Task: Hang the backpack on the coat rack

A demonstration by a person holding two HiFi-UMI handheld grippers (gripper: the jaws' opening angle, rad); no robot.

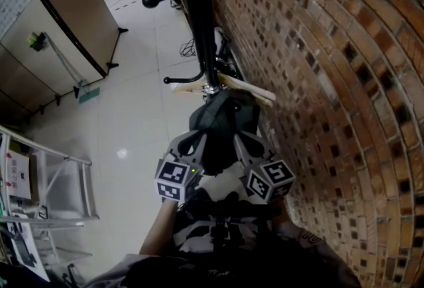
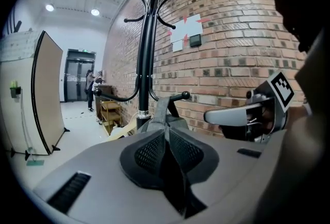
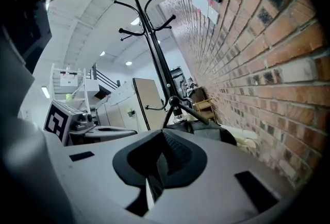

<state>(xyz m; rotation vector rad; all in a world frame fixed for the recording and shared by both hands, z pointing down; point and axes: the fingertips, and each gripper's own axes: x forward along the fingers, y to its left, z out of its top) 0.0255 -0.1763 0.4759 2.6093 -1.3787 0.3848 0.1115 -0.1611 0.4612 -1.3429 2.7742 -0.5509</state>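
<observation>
A black coat rack [image 1: 202, 22] stands against the brick wall, with curved hooks at the top and a lower ring of knobbed hooks. The dark backpack [image 1: 222, 120] hangs in the air just in front of the pole, below the lower hooks. My left gripper [image 1: 199, 142] is at its left side and my right gripper [image 1: 242, 142] at its right. In the left gripper view the jaws [image 2: 166, 140] are shut on a dark strap [image 2: 161, 112] that runs up toward a hook knob [image 2: 185, 95]. In the right gripper view the jaws [image 3: 161, 158] are shut with dark fabric between the pads.
The brick wall [image 1: 318, 81] runs close along the right. A wooden hanger [image 1: 255, 89] lies at the rack's lower ring. A beige partition [image 1: 66, 8] stands at the left, with a metal step frame [image 1: 66, 181] nearer. A person [image 2: 90, 86] stands by the far door.
</observation>
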